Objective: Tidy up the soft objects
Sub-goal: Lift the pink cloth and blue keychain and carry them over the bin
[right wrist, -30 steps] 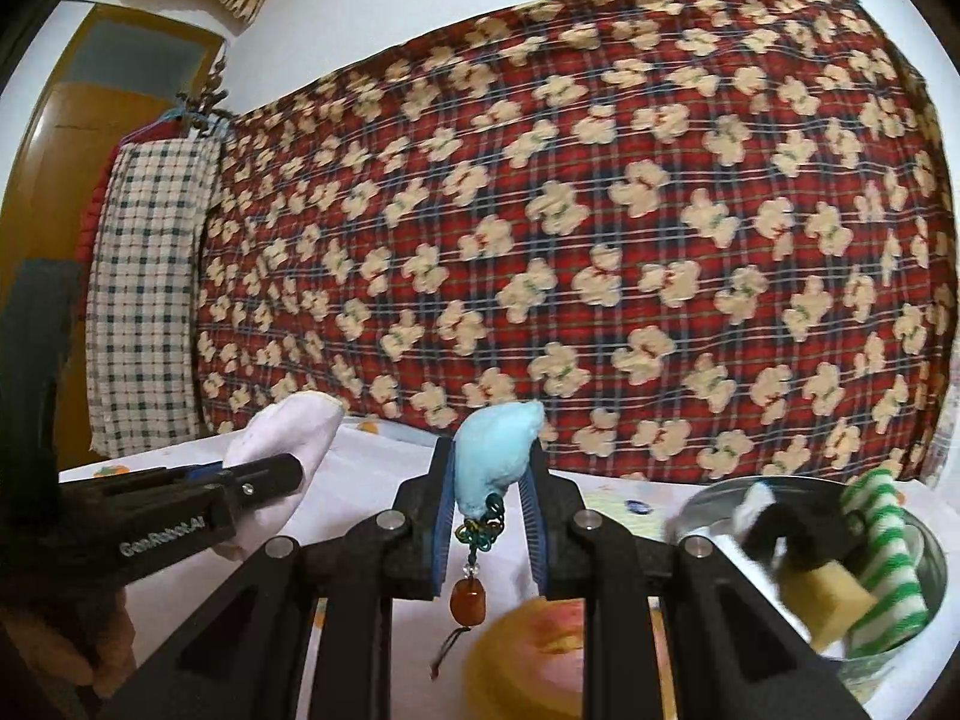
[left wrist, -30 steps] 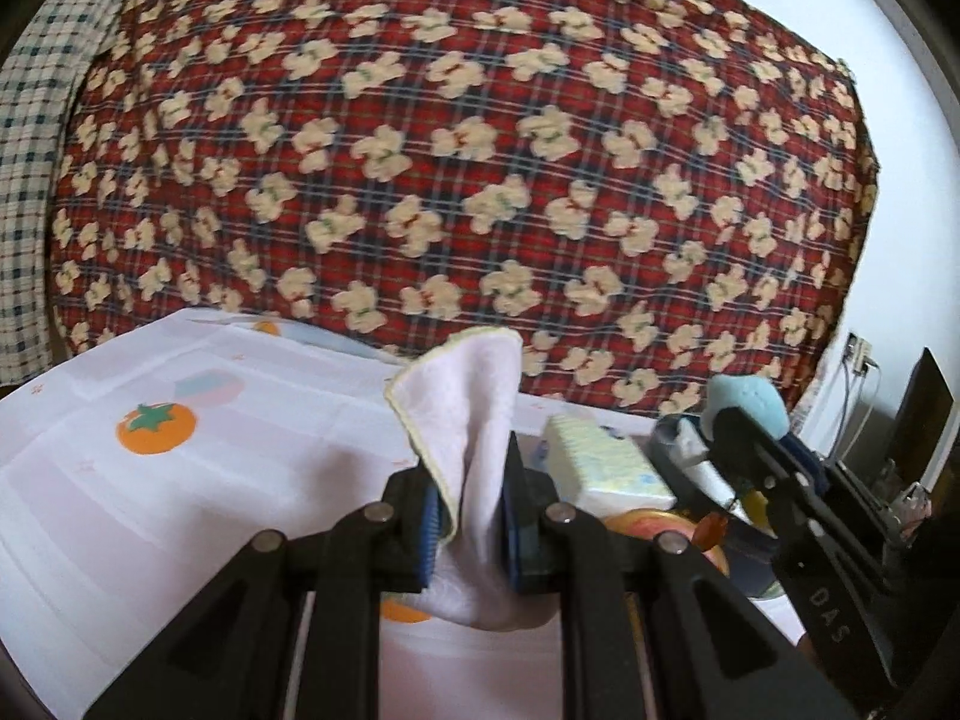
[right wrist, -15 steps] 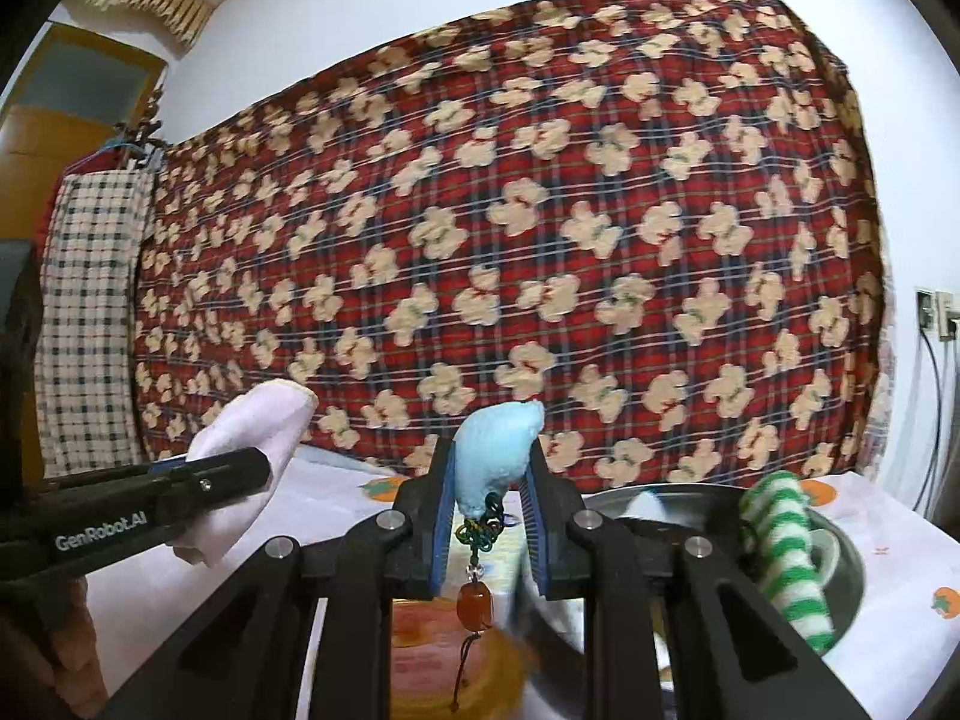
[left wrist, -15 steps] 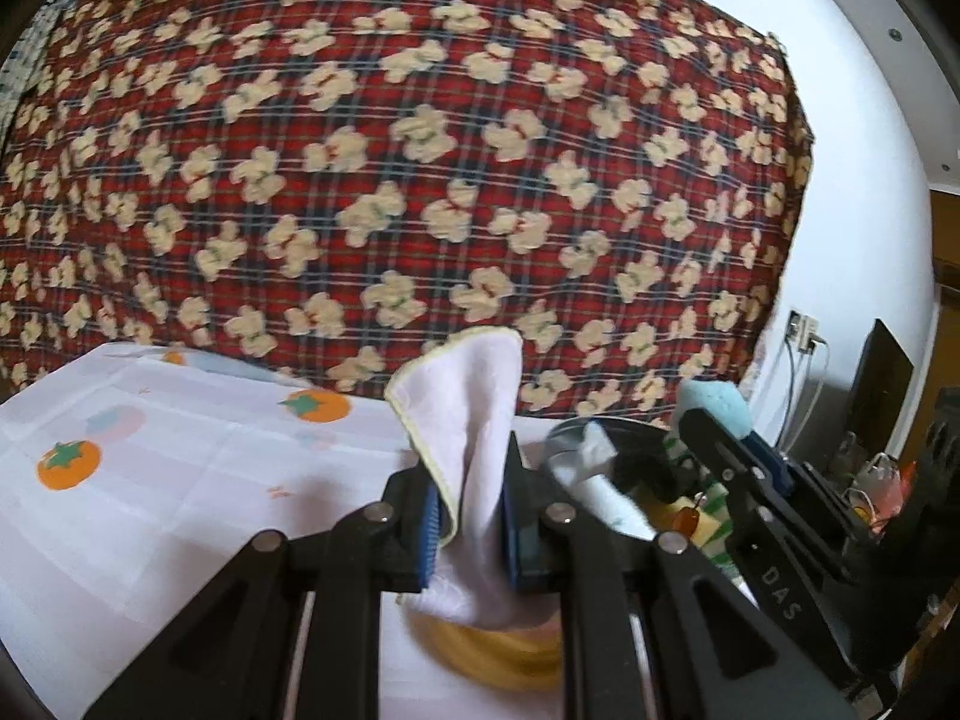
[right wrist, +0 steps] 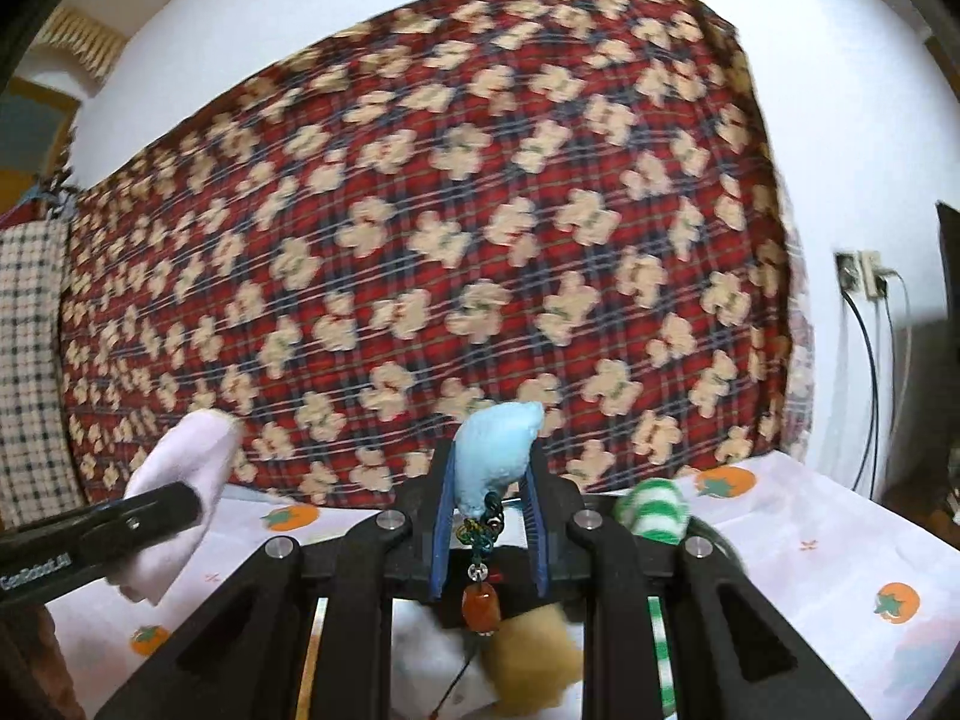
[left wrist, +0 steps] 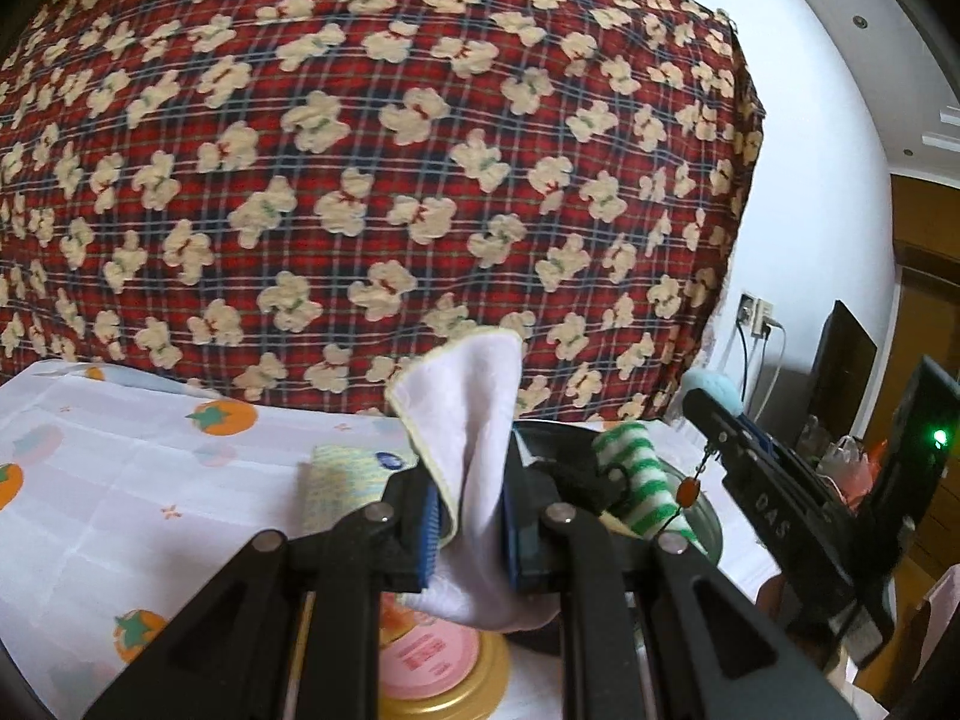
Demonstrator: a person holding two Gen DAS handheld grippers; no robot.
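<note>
my left claw (left wrist: pixel 469 531) grips a white cloth (left wrist: pixel 474 420), its folded end standing above the jaws; my right claw (right wrist: pixel 489 531) clamps a blue plush charm (right wrist: pixel 495 456), orange bead (right wrist: pixel 480 607) dangling. both hang above a tomato-print tablecloth (left wrist: pixel 120 480), by a metal bowl (left wrist: pixel 702 519) with a green-striped roll (left wrist: pixel 639 480).

**Table under a persimmon-print cloth**

The table (left wrist: pixel 120 516) wears a white cloth with orange fruit. Resting on it — a metal bowl (left wrist: pixel 702 525) at 3 o'clock, a yellow-checked packet (left wrist: pixel 336 486) centre, a gold-rimmed pink tin (left wrist: pixel 432 669) at 6.
</note>
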